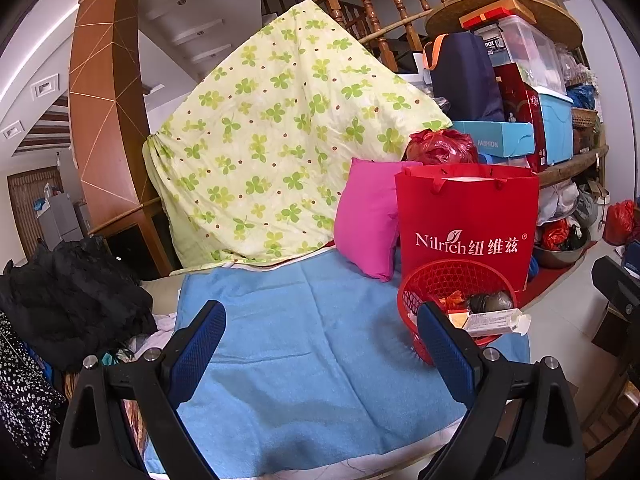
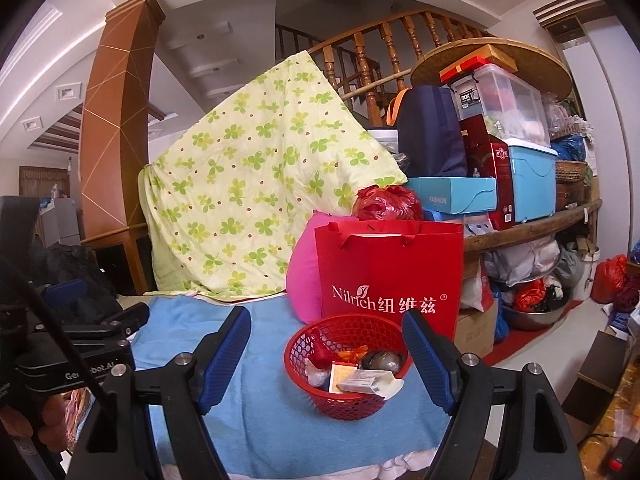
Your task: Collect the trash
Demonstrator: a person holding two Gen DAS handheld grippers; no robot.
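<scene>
2 grippers show here, both with jaws spread wide and nothing between them. We see the left gripper (image 1: 320, 344) low in its own frame, its blue pads (image 1: 198, 354) hanging over a blue towel (image 1: 304, 344) that covers the surface. The right gripper (image 2: 328, 360) sits low in its frame over the same towel (image 2: 256, 412), and its pads frame a red basket (image 2: 348, 402) at lower center. In the left view that basket (image 1: 416, 292) lies at lower right, partly hidden behind the right-hand pad. Trash fills it: a white carton (image 2: 368, 380) leaning over the near rim, a yellowish box (image 2: 340, 374), a dark round piece (image 2: 380, 360), orange wrappers (image 2: 354, 352) and a red scrap (image 2: 320, 350). We cannot tell what the dark piece is. Just behind the basket, touching or nearly so, stands a red bag (image 2: 390, 276) printed "Nilrich", with a pink pillow (image 2: 304, 280) leaning beside it to the left. A tied red plastic sack (image 2: 386, 204) sits above the bag. A green-clover quilt (image 2: 260, 184) drapes over something in mid frame, and behind it rise a wooden railing (image 2: 372, 64) and a brown column (image 2: 116, 128). Boxes and a blue bin (image 2: 534, 180) crowd a shelf at upper right. At the left edge of the right view we see part of the left gripper's body (image 2: 80, 344).
</scene>
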